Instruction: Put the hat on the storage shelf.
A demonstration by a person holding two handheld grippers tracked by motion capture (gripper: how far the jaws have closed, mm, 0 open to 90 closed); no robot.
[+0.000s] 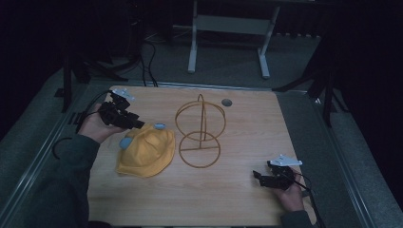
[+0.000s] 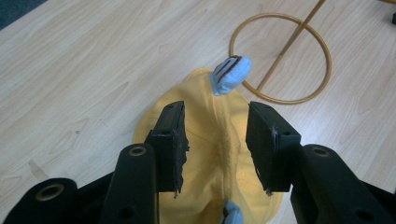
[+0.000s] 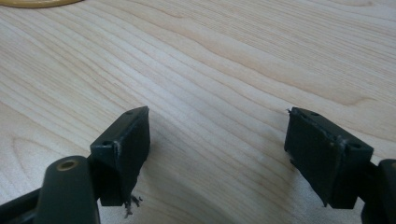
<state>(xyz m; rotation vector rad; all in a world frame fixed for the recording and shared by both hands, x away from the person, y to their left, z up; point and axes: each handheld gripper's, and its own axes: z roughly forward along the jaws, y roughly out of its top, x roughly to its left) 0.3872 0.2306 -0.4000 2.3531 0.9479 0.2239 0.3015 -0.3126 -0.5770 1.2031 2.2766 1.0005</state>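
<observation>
Your left gripper (image 2: 215, 140) at centre frame, jaws parted astride the yellow cap (image 2: 210, 154), pads not pressing it, your right gripper (image 3: 217, 154) wide open over bare table (image 3: 210, 60), holding nothing.

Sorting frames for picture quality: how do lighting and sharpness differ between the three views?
High view: dim, dark surroundings, soft detail on the yellow fabric cap. Left gripper view: bright and even, cap and thin golden wire stand sharp, near jaws slightly soft. Right gripper view: bright, light wooden table grain crisp, faint shadows under the jaws.
</observation>
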